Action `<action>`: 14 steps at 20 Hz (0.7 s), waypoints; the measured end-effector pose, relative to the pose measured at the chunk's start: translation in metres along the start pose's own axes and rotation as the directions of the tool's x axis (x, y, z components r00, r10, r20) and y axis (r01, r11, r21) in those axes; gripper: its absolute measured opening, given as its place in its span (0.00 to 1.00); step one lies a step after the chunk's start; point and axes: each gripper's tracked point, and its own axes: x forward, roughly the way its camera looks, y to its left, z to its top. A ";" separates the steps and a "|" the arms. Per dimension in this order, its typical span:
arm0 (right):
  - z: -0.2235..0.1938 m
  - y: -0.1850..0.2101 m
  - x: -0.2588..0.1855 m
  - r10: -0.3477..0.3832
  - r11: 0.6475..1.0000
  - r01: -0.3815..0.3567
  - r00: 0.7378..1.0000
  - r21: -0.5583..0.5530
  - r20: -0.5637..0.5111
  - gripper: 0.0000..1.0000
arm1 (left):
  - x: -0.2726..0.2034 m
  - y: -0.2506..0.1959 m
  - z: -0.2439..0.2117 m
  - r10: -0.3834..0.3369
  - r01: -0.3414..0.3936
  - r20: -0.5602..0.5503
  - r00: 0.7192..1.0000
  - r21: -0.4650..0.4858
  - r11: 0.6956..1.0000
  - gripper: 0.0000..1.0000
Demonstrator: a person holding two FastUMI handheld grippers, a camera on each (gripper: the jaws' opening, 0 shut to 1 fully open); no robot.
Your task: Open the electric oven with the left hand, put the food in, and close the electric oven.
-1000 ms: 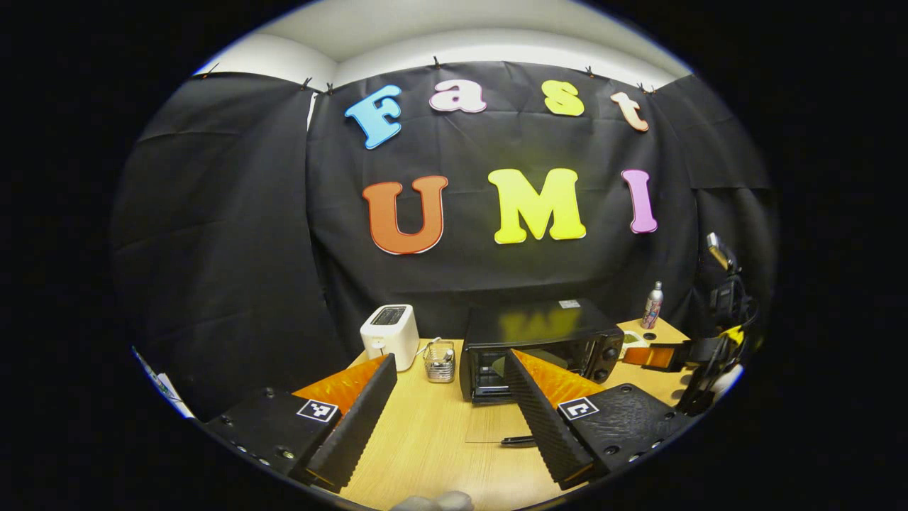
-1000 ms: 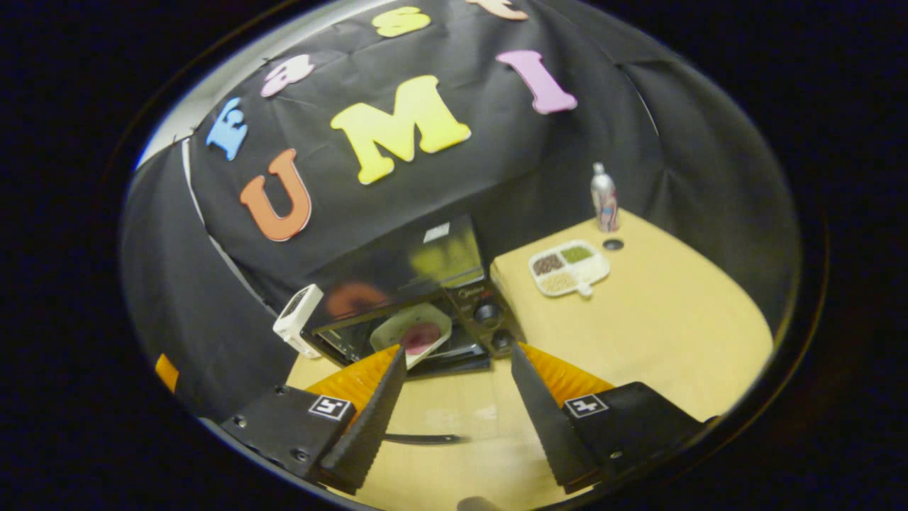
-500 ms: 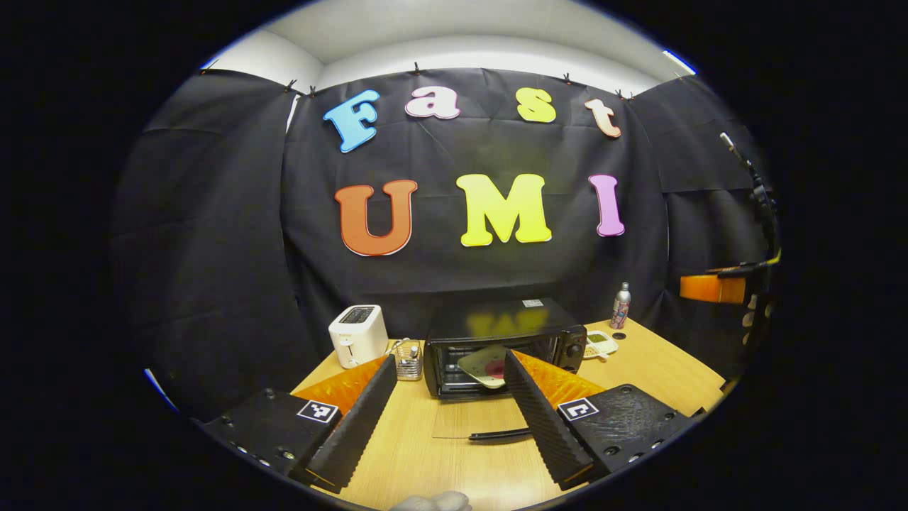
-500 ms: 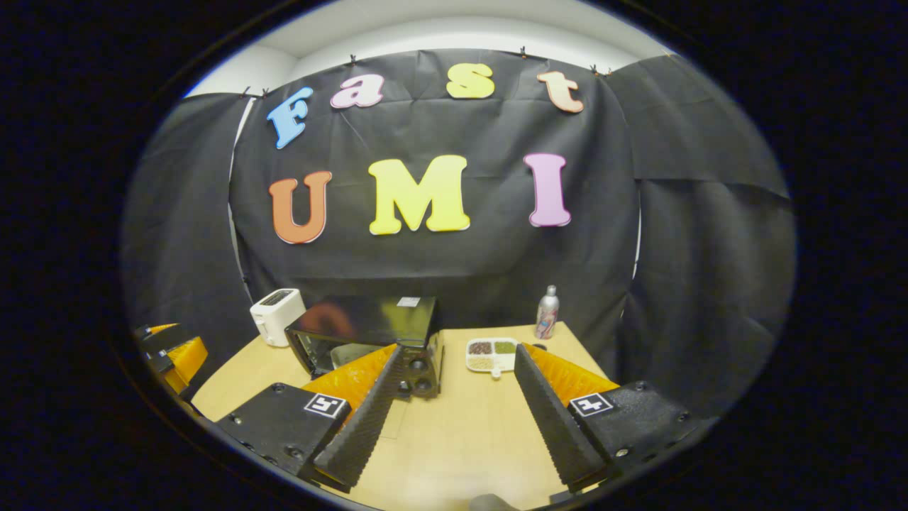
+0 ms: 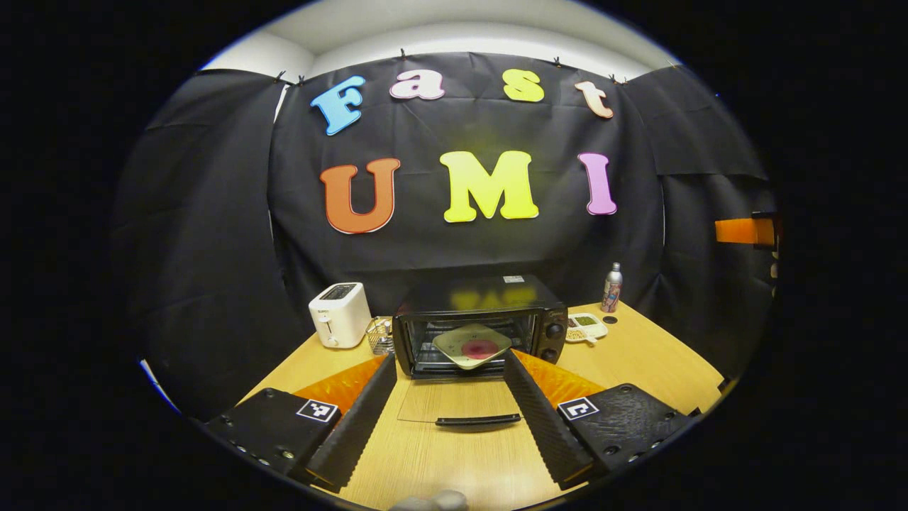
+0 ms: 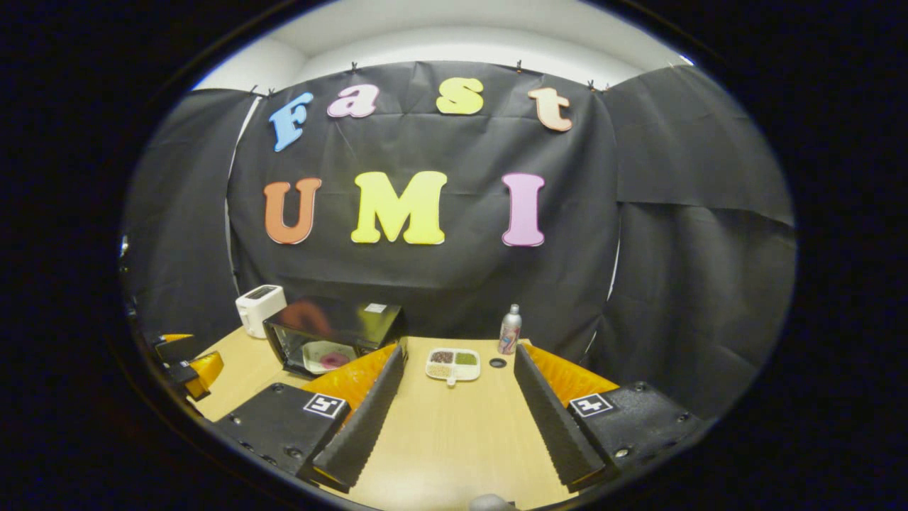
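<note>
The black electric oven [image 5: 475, 301] stands mid-table with its glass door [image 5: 454, 403] folded down flat and the door handle [image 5: 477, 420] nearest me. Inside, on the rack, rests a pale plate with dark red food [image 5: 472, 346]. My left gripper [image 5: 449, 359] is open and empty, hovering a short way in front of the door, its fingers either side of the handle in the image. My right gripper [image 6: 459, 351] is open too, holding nothing, well back and to the right of the oven [image 6: 326, 330]; the plate [image 6: 328, 355] shows inside.
A white toaster [image 5: 340, 323] and a small wire basket [image 5: 381, 335] stand left of the oven. Right of it lie a divided snack tray [image 6: 452, 364], a slim bottle [image 6: 508, 330] and a small dark cap [image 6: 498, 363]. The wooden table [image 5: 638, 362] ends close at the right.
My right gripper drew back from the oven mouth and levelled out, leaving the plate inside. The left gripper swung round until the open oven sits square ahead.
</note>
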 end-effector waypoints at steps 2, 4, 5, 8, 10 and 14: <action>-0.005 -0.006 0.001 0.003 1.000 -0.003 1.000 -0.002 -0.014 0.96 | 0.000 -0.008 -0.009 -0.003 0.003 -0.016 1.000 -0.001 1.000 0.97; -0.006 -0.008 0.000 0.006 1.000 -0.006 1.000 0.005 -0.022 0.96 | 0.004 -0.012 -0.023 -0.006 0.006 -0.040 0.999 -0.006 1.000 0.97; -0.008 -0.010 -0.001 0.008 1.000 -0.007 1.000 0.007 -0.028 0.96 | 0.007 -0.014 -0.035 -0.008 0.007 -0.067 0.998 -0.017 1.000 0.96; -0.009 -0.015 -0.003 0.000 1.000 0.000 0.999 0.001 -0.040 0.96 | 0.016 -0.019 -0.075 -0.019 0.008 -0.150 0.988 -0.074 0.997 0.97; -0.009 -0.019 -0.005 -0.011 1.000 0.011 0.999 -0.009 -0.045 0.96 | 0.022 -0.025 -0.107 -0.032 0.010 -0.211 0.977 -0.107 0.994 0.97; -0.009 -0.027 -0.009 -0.039 0.999 0.038 0.998 -0.023 -0.058 0.96 | 0.041 -0.037 -0.159 -0.056 0.018 -0.306 0.950 -0.124 0.992 0.96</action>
